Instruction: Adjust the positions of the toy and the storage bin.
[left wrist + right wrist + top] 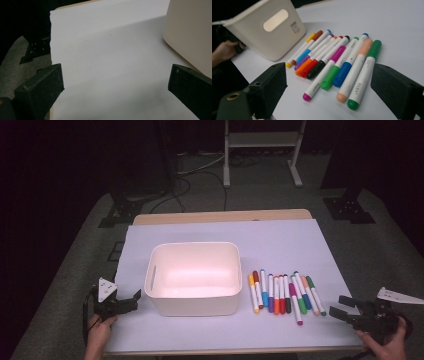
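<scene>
I am working in what looks like a lab or recording studio rather than a home. Black curtains [60, 165] close off the dark upper part of the high view, cables [200, 175] trail over the grey carpet [380, 255], and black stand feet [350, 210] sit at the upper right. My worktop [220, 216] is covered with a plain pale sheet [280, 240], and a white metal frame [262, 142] stands behind it.

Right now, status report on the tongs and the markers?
Left tongs open, empty, beside bin. Right tongs open, aimed at markers, not touching. Nothing in the way.
</scene>
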{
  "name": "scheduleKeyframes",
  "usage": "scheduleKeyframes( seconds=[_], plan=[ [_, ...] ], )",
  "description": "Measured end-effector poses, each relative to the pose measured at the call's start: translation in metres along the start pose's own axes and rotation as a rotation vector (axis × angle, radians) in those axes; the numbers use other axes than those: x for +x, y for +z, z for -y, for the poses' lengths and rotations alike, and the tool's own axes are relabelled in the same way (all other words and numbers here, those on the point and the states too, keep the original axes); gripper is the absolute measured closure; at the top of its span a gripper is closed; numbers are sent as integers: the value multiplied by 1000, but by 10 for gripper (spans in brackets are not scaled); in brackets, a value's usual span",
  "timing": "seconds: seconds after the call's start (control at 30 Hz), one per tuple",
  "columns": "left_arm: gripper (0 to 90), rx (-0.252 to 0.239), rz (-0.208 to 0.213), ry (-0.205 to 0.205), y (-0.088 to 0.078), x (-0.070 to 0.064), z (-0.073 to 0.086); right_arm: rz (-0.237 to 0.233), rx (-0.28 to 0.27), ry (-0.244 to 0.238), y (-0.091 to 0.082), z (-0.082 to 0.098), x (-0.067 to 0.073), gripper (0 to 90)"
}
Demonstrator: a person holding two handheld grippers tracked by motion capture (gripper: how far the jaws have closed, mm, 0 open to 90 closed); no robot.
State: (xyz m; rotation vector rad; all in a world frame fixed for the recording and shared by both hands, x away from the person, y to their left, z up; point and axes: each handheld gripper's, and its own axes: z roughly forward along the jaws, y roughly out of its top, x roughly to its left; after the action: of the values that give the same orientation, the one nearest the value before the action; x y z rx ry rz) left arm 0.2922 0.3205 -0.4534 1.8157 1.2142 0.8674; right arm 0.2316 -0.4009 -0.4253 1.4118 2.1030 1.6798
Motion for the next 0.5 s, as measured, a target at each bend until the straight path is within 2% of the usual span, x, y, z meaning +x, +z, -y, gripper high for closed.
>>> scheduleKeyframes(
  seconds=[0.07, 0.13, 0.17, 0.2, 0.5],
  plan=[
    [0, 1, -1, 0, 0, 0, 0, 22, 20, -21, 1, -3, 0, 132],
    [0, 0, -3, 1, 0, 0, 0, 83, 37, -11, 2, -8, -1, 136],
    [0, 0, -3, 1, 0, 0, 0, 83, 37, -11, 2, -8, -1, 136],
    [0, -1, -6, 3, 0, 0, 0, 107, 40, -15, 3, -12, -3, 148],
    [0, -11, -9, 4, -1, -1, 1, 147, 119, -53, 22, -26, -3, 152]
  ],
)
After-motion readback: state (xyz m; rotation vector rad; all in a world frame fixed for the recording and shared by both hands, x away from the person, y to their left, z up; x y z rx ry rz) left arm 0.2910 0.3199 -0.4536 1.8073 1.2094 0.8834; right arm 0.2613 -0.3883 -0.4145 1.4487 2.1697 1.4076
